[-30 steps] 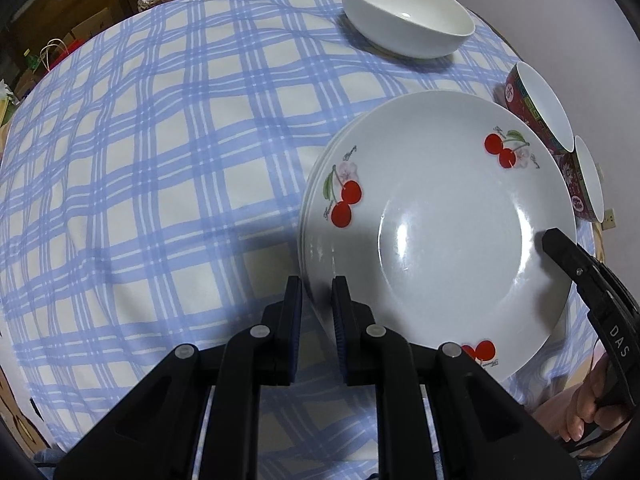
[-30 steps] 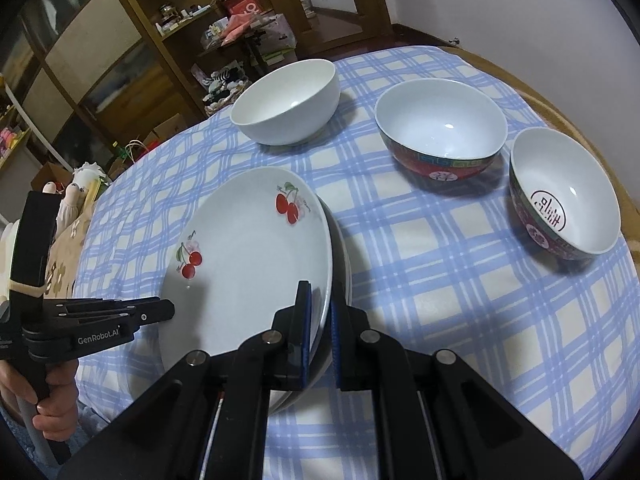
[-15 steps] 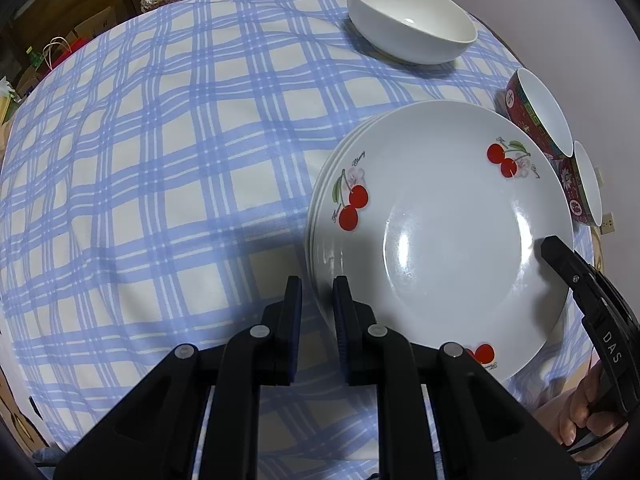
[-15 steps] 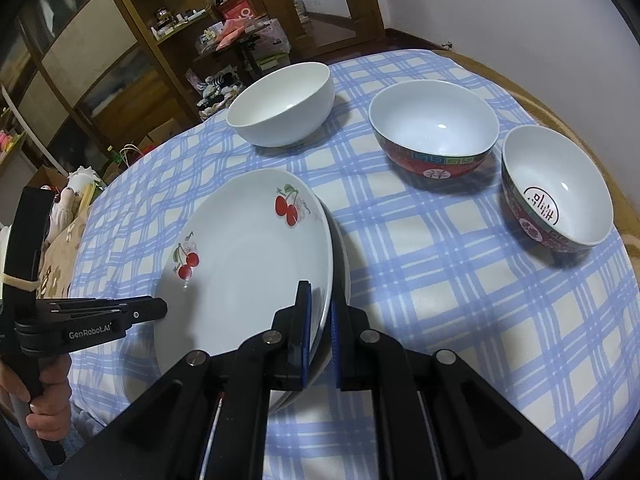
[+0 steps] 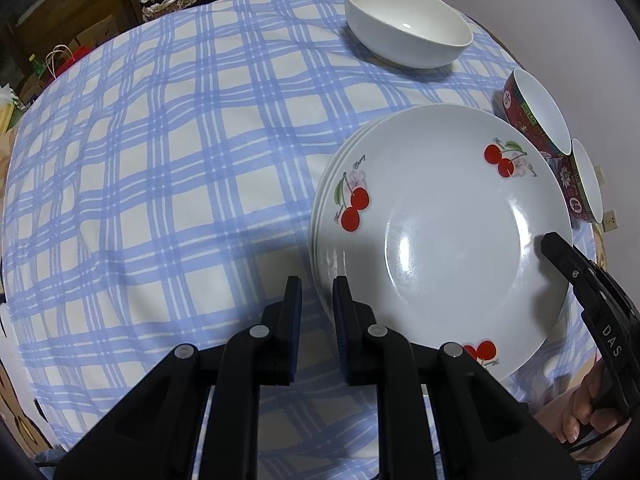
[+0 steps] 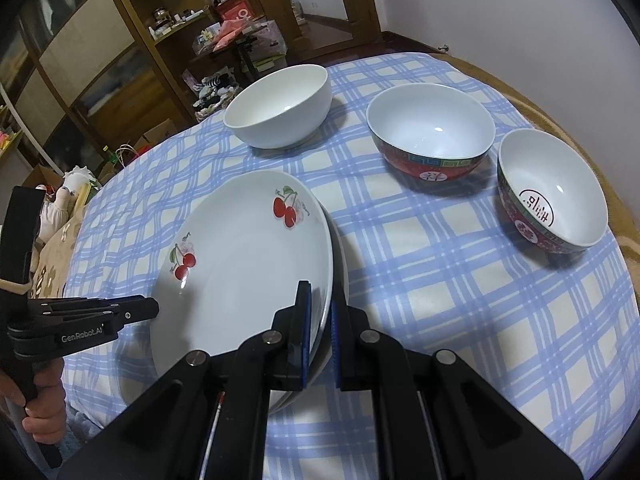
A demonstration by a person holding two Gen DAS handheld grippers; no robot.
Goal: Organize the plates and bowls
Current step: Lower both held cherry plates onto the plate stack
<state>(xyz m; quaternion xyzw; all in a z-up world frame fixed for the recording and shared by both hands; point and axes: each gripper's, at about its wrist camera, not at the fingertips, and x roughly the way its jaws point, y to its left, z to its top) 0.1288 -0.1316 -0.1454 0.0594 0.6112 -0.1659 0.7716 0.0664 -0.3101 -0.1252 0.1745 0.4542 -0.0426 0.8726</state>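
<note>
A stack of white cherry-print plates (image 5: 440,216) (image 6: 240,272) sits on the blue checked tablecloth. My right gripper (image 6: 320,304) is shut on the near rim of the stack; it shows at the right in the left wrist view (image 5: 560,256). My left gripper (image 5: 316,300) is nearly shut with a narrow gap, just left of the plates' rim, holding nothing; it shows in the right wrist view (image 6: 136,312). A plain white bowl (image 5: 408,32) (image 6: 280,108) stands at the far side. Two red patterned bowls (image 6: 432,136) (image 6: 552,188) stand to the right.
The round table (image 5: 140,160) has bare cloth to the left of the plates. A wall lies close on the right. Wooden shelves (image 6: 120,40) and clutter stand beyond the far edge of the table.
The plate stack has shifted slightly toward the table's near side with the right gripper on it. The left gripper stays beside the rim with the same narrow gap.
</note>
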